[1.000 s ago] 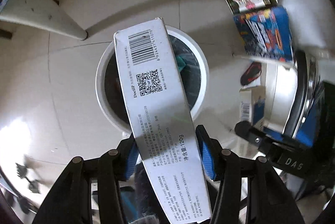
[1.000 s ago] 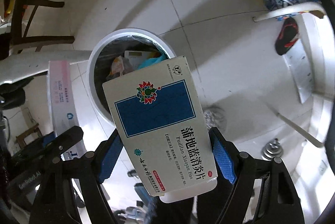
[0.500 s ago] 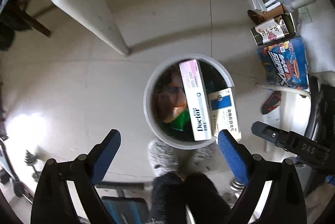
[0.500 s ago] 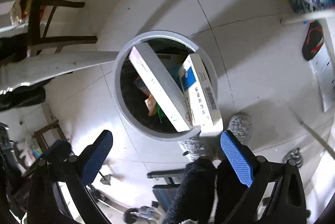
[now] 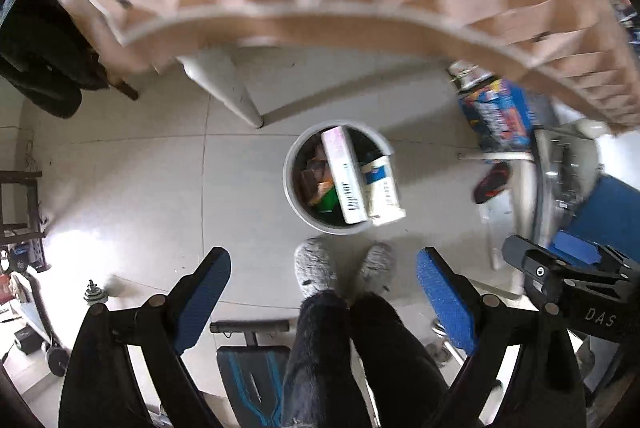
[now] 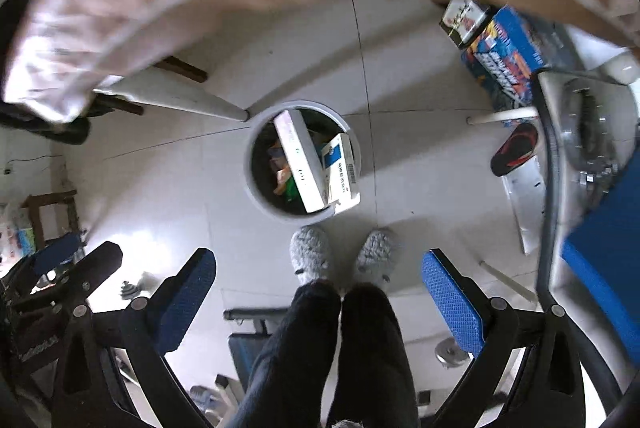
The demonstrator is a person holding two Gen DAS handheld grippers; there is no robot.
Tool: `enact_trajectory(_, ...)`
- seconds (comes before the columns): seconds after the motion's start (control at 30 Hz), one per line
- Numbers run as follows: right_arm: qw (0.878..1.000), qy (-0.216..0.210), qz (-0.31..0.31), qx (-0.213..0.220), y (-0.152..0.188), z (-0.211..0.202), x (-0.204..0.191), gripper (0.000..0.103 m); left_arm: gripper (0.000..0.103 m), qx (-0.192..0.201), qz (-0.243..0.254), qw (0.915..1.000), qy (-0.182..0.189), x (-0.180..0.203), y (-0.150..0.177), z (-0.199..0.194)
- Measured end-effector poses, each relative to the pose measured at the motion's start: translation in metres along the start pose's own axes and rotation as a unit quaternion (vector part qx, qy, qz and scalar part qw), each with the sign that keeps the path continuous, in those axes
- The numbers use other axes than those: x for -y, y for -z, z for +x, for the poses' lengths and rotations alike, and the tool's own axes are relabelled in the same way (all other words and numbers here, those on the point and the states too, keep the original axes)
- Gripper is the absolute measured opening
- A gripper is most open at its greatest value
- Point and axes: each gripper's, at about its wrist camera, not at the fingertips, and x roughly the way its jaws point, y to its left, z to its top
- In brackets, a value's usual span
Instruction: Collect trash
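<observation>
Above the bin (image 5: 290, 188), both grippers' fingers (image 5: 204, 292) (image 6: 448, 300) spread, 2 boxes (image 5: 344, 180) inside

right tongs (image 6: 318, 302) gape empty above the white bin (image 6: 256, 196) holding two boxes (image 6: 316, 164).

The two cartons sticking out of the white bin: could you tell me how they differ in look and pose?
The long toothpaste box is slim, white and pink; the medicine box is shorter, wider and carries a blue panel. The toothpaste box lies slanted across the middle of the white bin, while the medicine box leans on the rim with its corner poking out past it. Both are cardboard cartons, side by side, and neither is held.
</observation>
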Motion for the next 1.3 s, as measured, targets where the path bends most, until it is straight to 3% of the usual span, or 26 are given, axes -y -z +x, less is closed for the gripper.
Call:
enact_trajectory(0.3,0.998,-0.053,-0.005,0.03,0.034,-0.178,-0.004,0.103,0.095,0.025,0.018,0.9983,0.05,0.019,0.014,-0.143)
enact_trajectory(0.6,0.994,-0.085,-0.024,0.066,0.067,-0.301,-0.006,0.103,0.095,0.057,0.019,0.9918,0.113,0.033,0.032,-0.237)
enact_trajectory(0.87,0.99,-0.116,-0.043,0.071,0.089,-0.344,-0.012,0.103,0.095,0.083,0.014,0.9861,0.143,0.031,0.044,-0.285)
enact_trajectory(1.3,0.988,-0.129,-0.053,0.072,0.097,-0.358,-0.024,0.103,0.095,0.1,0.01,0.9834,0.151,0.021,0.056,-0.308)
